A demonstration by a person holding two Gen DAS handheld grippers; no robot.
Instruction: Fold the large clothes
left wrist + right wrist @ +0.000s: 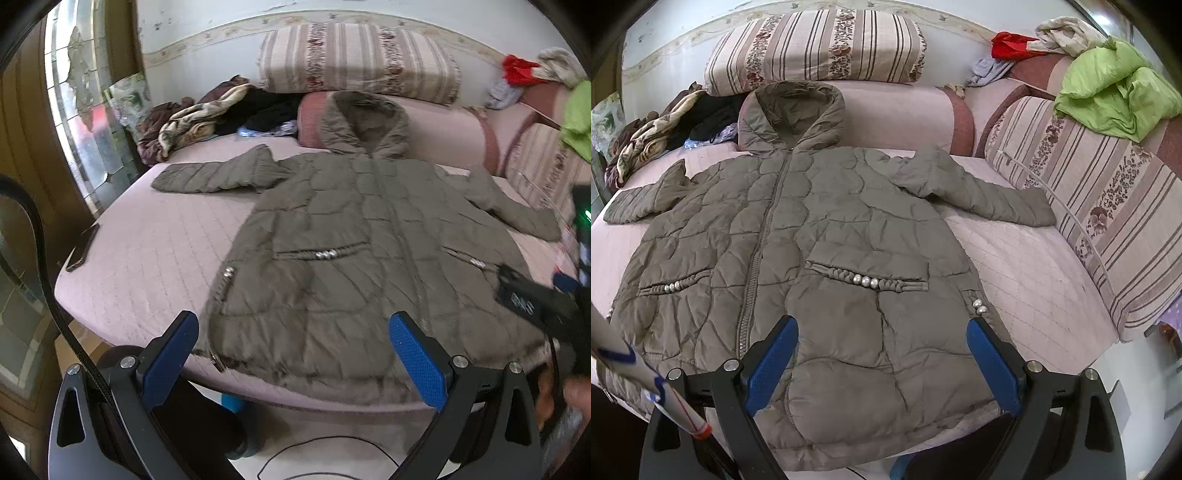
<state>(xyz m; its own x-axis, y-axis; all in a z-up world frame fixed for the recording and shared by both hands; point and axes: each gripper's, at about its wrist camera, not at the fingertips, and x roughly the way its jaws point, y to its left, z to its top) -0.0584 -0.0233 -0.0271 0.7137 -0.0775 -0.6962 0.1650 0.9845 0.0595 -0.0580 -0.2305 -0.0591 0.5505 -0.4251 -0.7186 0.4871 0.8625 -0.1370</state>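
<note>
An olive quilted hooded coat [351, 229] lies flat and face up on the pink bed [147, 258], zipped, sleeves spread to both sides, hood toward the far pillows. It also fills the right wrist view [820, 251]. My left gripper [293, 354] is open and empty, just above the coat's hem at its left front corner. My right gripper [882, 362] is open and empty over the hem on the coat's right half. The right gripper's body shows at the right edge of the left wrist view [535, 302].
A dark phone [83, 247] lies at the bed's left edge. A heap of clothes [207, 114] sits at the far left. Striped cushions [820, 48] line the back and the right side [1108, 221]. A green garment [1115, 88] and a red one [1012, 44] lie on the cushions.
</note>
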